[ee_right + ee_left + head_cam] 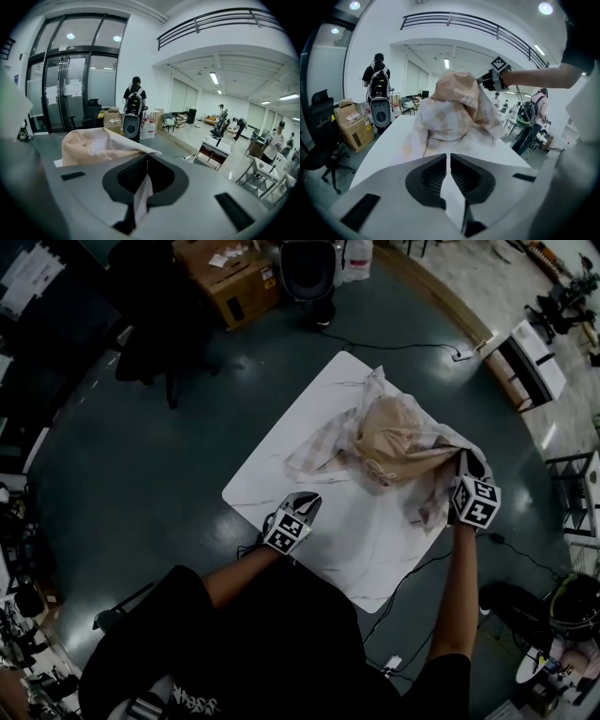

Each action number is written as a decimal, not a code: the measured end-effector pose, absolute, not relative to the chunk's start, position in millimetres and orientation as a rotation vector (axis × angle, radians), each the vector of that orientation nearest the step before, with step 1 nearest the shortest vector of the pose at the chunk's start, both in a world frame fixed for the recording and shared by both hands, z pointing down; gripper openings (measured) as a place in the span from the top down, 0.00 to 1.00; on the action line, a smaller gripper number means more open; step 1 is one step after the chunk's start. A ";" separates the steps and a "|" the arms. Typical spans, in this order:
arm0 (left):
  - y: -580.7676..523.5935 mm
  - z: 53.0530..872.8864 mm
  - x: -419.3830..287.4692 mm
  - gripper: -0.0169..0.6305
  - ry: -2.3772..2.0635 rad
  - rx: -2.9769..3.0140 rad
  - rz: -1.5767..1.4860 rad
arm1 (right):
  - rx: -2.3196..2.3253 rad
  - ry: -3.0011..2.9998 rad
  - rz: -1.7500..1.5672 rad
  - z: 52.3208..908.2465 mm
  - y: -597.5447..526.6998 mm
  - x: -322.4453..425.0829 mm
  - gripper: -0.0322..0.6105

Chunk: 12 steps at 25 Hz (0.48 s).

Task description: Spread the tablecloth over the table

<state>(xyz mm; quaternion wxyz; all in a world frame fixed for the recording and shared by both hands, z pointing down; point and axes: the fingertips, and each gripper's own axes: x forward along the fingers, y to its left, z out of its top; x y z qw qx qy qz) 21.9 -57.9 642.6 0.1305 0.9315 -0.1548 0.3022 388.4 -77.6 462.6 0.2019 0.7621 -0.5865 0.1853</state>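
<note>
- The worktop [272, 460] is white and stands on a dark floor.
- The tablecloth [398, 442] is on the worktop. It is all bunched up in a big lump on the far right part. It looks pale brown and white.
- The left claw [302, 505] is at the near left edge of the worktop. Its two jaws are pressed together, and a thin white strip of the tablecloth is pinched between them.
- The right claw [466, 462] is at the right side of the worktop. Its jaws are pressed together too, with a bit of the tablecloth caught between them.
- The right claw is holding its part of the tablecloth up off the worktop, so the cloth makes a hill.
- The two claws are well apart, with the lump of cloth between them.
- A cardboard box [230, 277] sits on the floor past the far side of the worktop.
- A black chair [155, 343] is on the floor to the far left.
</note>
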 end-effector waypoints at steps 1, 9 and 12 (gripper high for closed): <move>-64.9 655.5 24.0 0.94 -0.458 2.695 0.909 | 2.130 -1.637 0.524 464.1 -77.5 388.8 0.92; -144.6 726.1 15.7 0.67 -0.633 2.570 1.199 | 2.123 -1.627 0.562 466.0 -77.8 384.8 0.92; -156.5 746.3 19.7 0.67 -0.575 2.585 1.333 | 2.128 -1.626 0.569 468.6 -78.1 380.3 0.92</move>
